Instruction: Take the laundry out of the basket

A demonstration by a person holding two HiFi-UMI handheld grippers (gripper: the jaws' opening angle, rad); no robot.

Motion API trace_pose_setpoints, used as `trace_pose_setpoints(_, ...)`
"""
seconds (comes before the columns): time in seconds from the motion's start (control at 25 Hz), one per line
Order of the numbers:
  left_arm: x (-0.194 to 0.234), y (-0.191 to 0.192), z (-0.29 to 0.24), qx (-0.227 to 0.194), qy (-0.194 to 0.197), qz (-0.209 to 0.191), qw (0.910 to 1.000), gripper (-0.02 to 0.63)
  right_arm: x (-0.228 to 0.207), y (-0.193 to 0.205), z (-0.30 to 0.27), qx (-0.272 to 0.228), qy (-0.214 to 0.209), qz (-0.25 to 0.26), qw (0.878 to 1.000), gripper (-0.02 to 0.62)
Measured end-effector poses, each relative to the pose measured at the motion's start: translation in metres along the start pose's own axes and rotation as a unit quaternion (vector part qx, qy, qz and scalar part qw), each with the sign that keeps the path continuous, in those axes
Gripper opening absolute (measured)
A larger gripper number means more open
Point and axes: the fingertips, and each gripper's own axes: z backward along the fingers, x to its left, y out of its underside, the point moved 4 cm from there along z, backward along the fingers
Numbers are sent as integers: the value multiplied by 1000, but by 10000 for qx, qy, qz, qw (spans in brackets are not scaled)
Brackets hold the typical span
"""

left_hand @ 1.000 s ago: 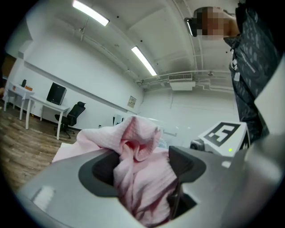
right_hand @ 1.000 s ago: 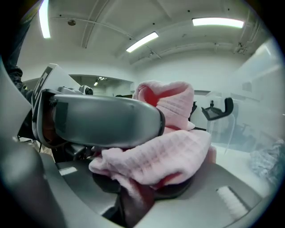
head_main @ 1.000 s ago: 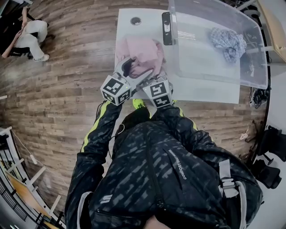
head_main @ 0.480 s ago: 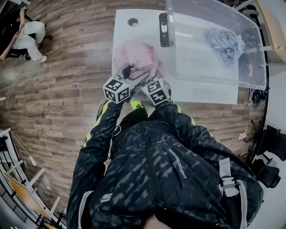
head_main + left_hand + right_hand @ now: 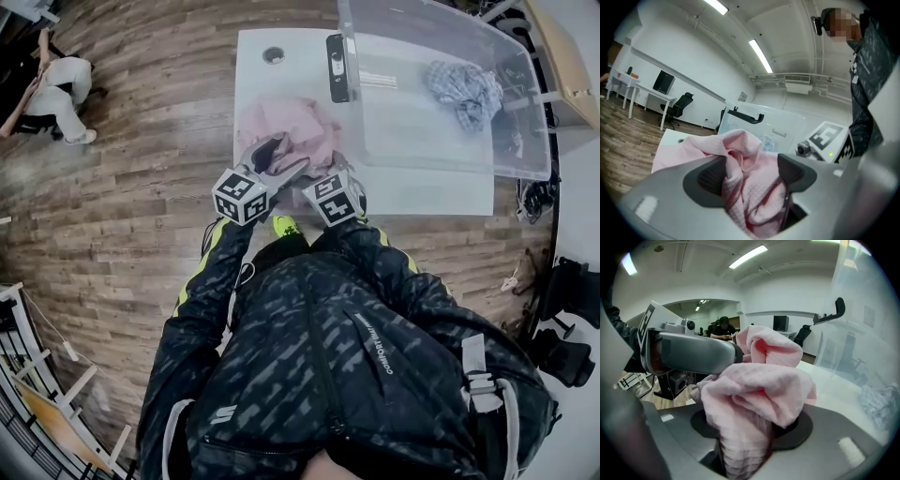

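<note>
One line of white print is showing on the person's jacket (image 5: 356, 356), starting COMFORT, the rest too small to read. Both grippers are sitting lower than a second ago. The pink towel (image 5: 286, 127) is now resting on the white table (image 5: 272, 84) beside the clear basket (image 5: 422, 141). The left gripper (image 5: 281, 157) is clamping a thick fold of it. The right gripper (image 5: 330, 173) has just been opening its jaws, towel lying loose between them.

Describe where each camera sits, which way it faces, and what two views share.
Head view: on the person's head, looking steeply down over their jacket at white table and clear basket.
Left gripper view: on left tongs, facing the basket; jacket at right.
Right gripper view: on right tongs, whose jaws have just been opening, pink towel between; sleeve at left.
Shared: both gripper views show the pink towel.
</note>
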Motion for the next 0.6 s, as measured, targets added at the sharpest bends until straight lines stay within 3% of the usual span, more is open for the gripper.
trace_pose_setpoints(0.28, -17, -14, 8, 180, -13, -501, 9986, 339, -6, -5, 47, 279, 404, 636, 9968, 330)
trace_pose_setpoints(0.4, -22, -24, 10, 151, -17, -723, 9973, 337, -4, -18, 63, 162, 538, 955, 9938, 281)
trace_pose_setpoints(0.6, -26, -47, 20, -68, -26, -916, 9958, 297, 4, -52, 82, -377, 445, 982, 9935, 207)
